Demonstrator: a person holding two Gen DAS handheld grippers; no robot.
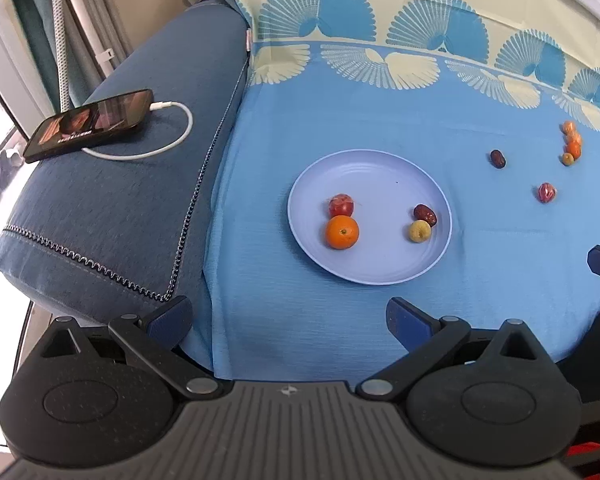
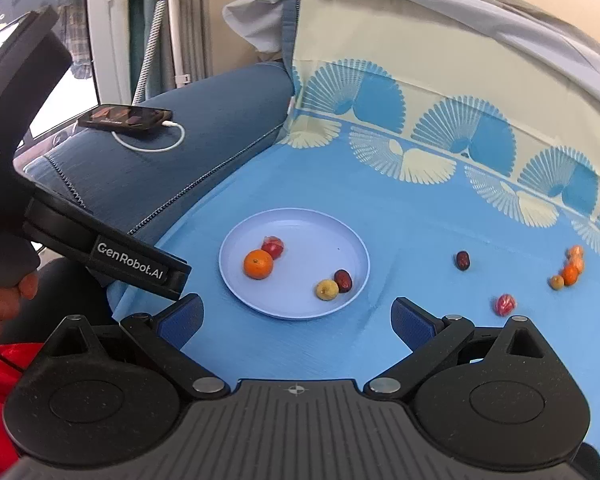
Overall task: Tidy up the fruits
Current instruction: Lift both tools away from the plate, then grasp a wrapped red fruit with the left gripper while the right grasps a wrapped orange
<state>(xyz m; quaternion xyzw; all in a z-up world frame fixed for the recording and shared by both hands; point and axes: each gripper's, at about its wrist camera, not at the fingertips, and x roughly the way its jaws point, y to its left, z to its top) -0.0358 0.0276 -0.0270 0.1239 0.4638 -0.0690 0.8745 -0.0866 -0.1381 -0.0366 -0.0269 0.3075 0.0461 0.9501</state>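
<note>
Both claws stand wide apart and empty. At the bottom of its own view the left claw (image 1: pixel 288 316) hangs above the blue cloth (image 1: pixel 340 128), touching nothing. Low in the right wrist view, the right claw (image 2: pixel 298 320) is just as wide and grips nothing, with the near rim of the plate (image 2: pixel 352 248) showing in its gap.

The plate, at centre of frame, already carries four fruits. An orange (image 2: pixel 258 264) touches a red fruit (image 2: pixel 273 246) on its left side. A yellow-green fruit (image 2: pixel 326 290) touches a dark date (image 2: pixel 343 280) near its lower right rim.

Five or so pieces still lie loose on the cloth toward the right of the frame. A second dark date (image 2: pixel 463 260) is nearest the plate. Below and to its right sits a red mottled fruit (image 2: pixel 505 305). A small cluster of orange and yellowish fruits (image 2: pixel 568 270) lies further right, too blurred to count.

The step in hand looks like fetching the next loose piece, most likely with the right claw. The red mottled fruit lies closest to it. Because these fruits are small and round, a good approach likely brings the claw down over one from above, closes gently on its widest part so it does not squirt away, and releases low over a bare patch of plate so nothing rolls.

A phone (image 1: pixel 88 124) on its charging cable (image 1: pixel 156 148) rests on the sofa arm at upper left, well apart from the work.
</note>
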